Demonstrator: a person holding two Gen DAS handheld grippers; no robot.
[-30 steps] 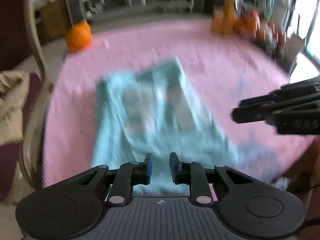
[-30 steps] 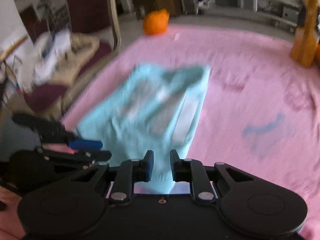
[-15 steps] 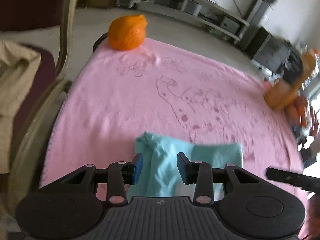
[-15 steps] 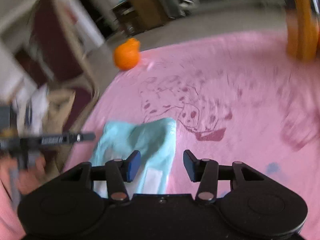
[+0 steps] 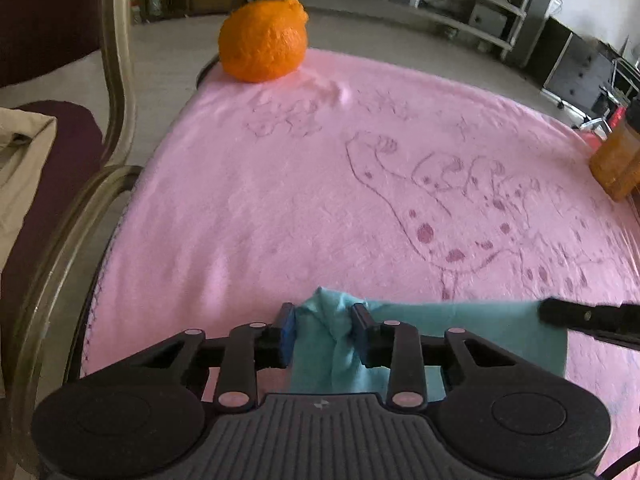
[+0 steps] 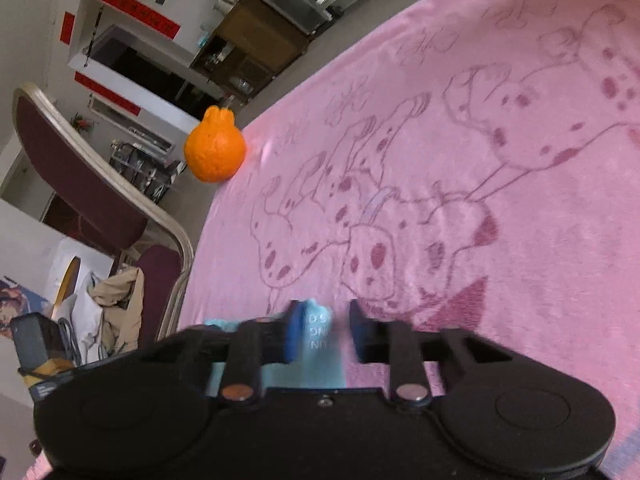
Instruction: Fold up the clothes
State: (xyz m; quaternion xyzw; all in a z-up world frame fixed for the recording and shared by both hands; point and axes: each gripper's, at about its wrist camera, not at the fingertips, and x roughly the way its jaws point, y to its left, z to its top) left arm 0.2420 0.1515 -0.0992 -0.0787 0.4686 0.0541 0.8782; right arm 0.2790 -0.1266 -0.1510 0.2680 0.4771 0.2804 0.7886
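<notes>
Teal garment (image 5: 460, 322) lies between both open claws.

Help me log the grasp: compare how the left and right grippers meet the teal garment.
The left gripper has bunched folds of the teal garment filling its jaws; the right gripper has a flat printed strip beside one jaw, with a gap. Left camera is level; right is tilted. Both sit at the cloth's edge.

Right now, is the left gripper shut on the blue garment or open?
Open. The left gripper has bunched light blue garment lying between its fingers, but they stand apart, unclamped.
</notes>
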